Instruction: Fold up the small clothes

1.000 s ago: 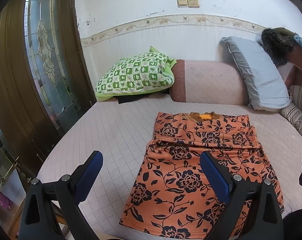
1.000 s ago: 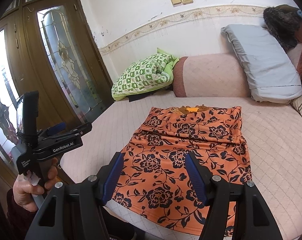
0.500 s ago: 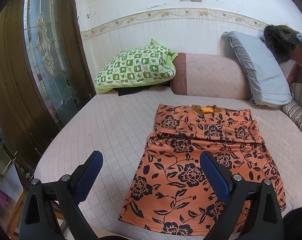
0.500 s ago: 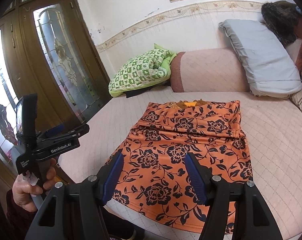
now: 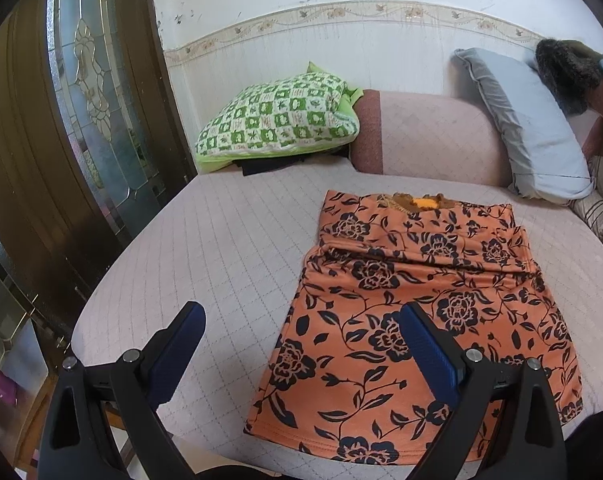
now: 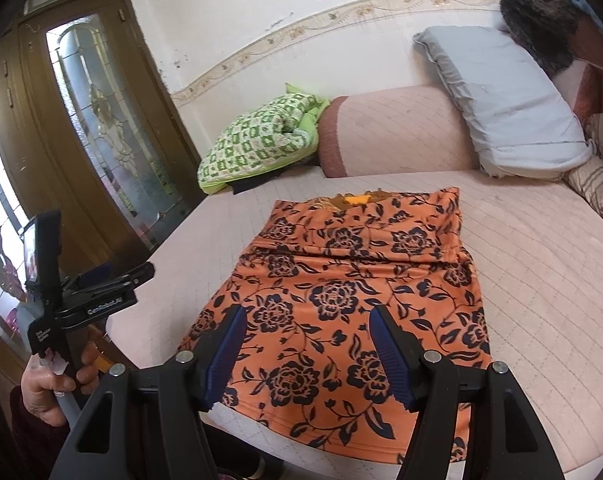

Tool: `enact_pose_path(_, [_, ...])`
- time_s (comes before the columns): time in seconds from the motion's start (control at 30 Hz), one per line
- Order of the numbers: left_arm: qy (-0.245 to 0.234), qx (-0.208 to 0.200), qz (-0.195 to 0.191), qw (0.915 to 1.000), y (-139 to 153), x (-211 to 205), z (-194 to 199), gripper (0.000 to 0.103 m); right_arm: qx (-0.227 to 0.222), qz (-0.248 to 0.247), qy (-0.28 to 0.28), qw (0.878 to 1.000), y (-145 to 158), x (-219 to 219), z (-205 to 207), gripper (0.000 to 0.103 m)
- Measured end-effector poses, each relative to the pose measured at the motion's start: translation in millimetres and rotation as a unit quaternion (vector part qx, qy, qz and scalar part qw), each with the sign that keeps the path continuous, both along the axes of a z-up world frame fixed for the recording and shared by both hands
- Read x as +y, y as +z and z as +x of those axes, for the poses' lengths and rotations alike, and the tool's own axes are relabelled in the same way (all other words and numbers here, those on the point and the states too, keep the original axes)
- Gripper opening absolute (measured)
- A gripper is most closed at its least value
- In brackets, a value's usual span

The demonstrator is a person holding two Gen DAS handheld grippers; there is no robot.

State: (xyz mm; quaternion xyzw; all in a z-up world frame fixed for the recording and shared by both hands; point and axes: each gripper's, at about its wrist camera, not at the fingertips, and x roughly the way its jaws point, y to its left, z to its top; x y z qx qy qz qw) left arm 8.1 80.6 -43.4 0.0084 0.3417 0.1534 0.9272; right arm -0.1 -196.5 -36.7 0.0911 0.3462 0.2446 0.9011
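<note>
An orange garment with a black flower print (image 5: 413,312) lies flat on the pink quilted bed (image 5: 221,256), its top part folded down over the body; it also shows in the right wrist view (image 6: 341,300). My left gripper (image 5: 301,344) is open and empty, above the bed by the garment's near left corner. My right gripper (image 6: 307,344) is open and empty, above the garment's near hem. The left gripper's body (image 6: 89,296) shows at the left of the right wrist view, held in a hand.
A green checked pillow (image 5: 277,120) lies at the far left of the bed, a pink bolster (image 5: 425,136) behind the garment, a grey-blue pillow (image 5: 533,128) at the far right. A wooden door with patterned glass (image 5: 97,92) stands left. The bed's near edge is just below the grippers.
Both grippers have drawn back a little and tilted, so the garment and bed sit slightly farther in view. The garment has not moved. Both stay open.
</note>
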Motion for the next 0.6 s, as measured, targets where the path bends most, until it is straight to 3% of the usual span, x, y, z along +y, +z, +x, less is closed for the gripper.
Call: enact_pose_path(0.6, [-0.004, -0.003, -0.008, 1.0, 0.5, 1.6, -1.8, 0.097, -0.005, -0.01, 0.006, 1.0, 3.7, 4.6, -2.6, 0.067])
